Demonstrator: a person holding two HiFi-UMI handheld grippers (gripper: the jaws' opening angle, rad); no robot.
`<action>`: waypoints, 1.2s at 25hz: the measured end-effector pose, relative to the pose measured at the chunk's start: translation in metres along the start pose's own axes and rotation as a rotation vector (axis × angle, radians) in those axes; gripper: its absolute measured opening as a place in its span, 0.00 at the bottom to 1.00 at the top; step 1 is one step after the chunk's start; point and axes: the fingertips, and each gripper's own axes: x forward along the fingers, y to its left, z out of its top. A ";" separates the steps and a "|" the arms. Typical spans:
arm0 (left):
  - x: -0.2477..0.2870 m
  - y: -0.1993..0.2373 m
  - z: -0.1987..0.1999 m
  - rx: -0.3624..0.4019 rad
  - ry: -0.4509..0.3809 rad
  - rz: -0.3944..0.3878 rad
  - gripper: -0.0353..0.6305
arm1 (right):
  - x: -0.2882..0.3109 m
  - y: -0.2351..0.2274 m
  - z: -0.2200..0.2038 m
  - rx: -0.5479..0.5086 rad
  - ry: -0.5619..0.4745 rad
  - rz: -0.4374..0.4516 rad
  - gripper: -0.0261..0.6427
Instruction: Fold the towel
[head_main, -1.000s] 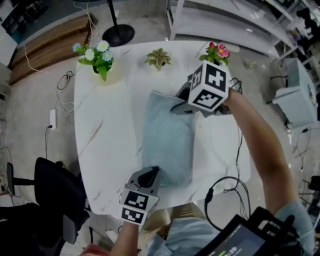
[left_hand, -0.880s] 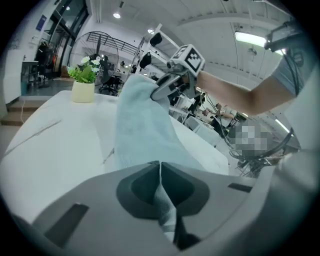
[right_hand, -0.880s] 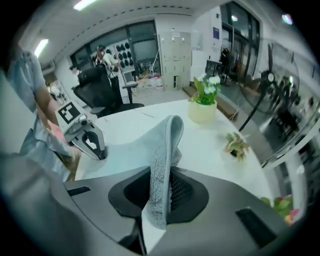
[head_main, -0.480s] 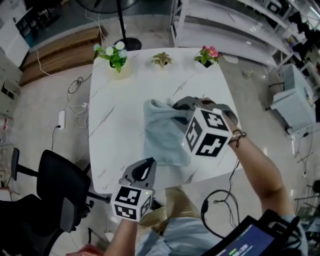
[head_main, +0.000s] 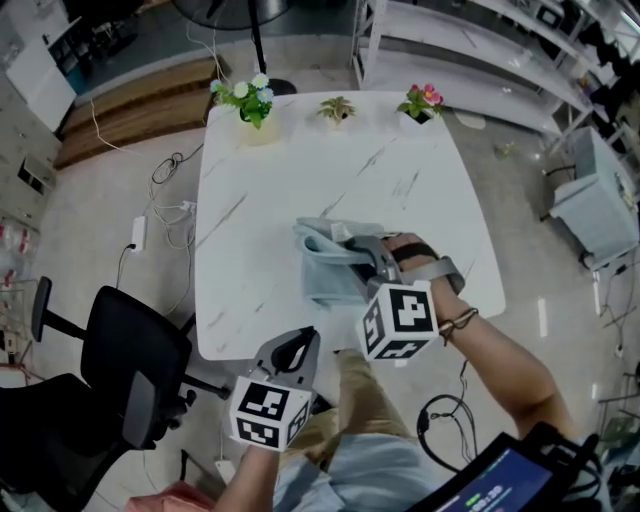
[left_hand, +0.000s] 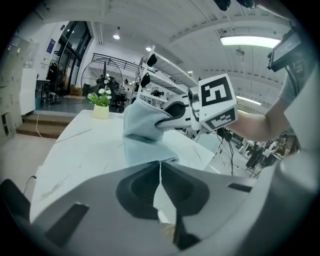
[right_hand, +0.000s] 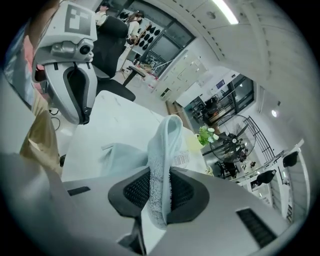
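Observation:
A light blue towel (head_main: 322, 272) lies bunched near the front of the white marble table (head_main: 260, 190). My right gripper (head_main: 352, 246) is shut on a raised fold of it. In the right gripper view the terry fold (right_hand: 169, 137) stands upright between the ribbed pads, and the rest of the towel trails down to the table. My left gripper (head_main: 300, 342) hovers at the table's front edge, just short of the towel's near edge. Its jaws (left_hand: 160, 163) meet in a thin line with nothing between them. From there the lifted towel (left_hand: 144, 120) shows ahead of it.
Three small potted plants stand along the far edge: white flowers (head_main: 250, 98), a green one (head_main: 338, 108) and pink flowers (head_main: 422, 100). A black office chair (head_main: 130, 372) stands on the floor at the left. Cables lie on the floor beside the table.
The right gripper has carried the towel's far end toward the table's front edge, doubling the towel over. The left gripper has drawn back off the towel's near edge.

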 end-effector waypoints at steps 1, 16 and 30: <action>-0.003 0.000 -0.003 0.000 0.002 0.003 0.08 | 0.001 0.007 -0.001 -0.005 0.000 -0.004 0.16; -0.009 -0.001 -0.029 0.011 0.050 0.000 0.08 | 0.042 0.088 -0.030 -0.063 0.055 0.015 0.17; -0.007 -0.015 -0.014 0.025 0.026 -0.023 0.08 | -0.028 0.077 -0.006 0.011 -0.089 0.154 0.35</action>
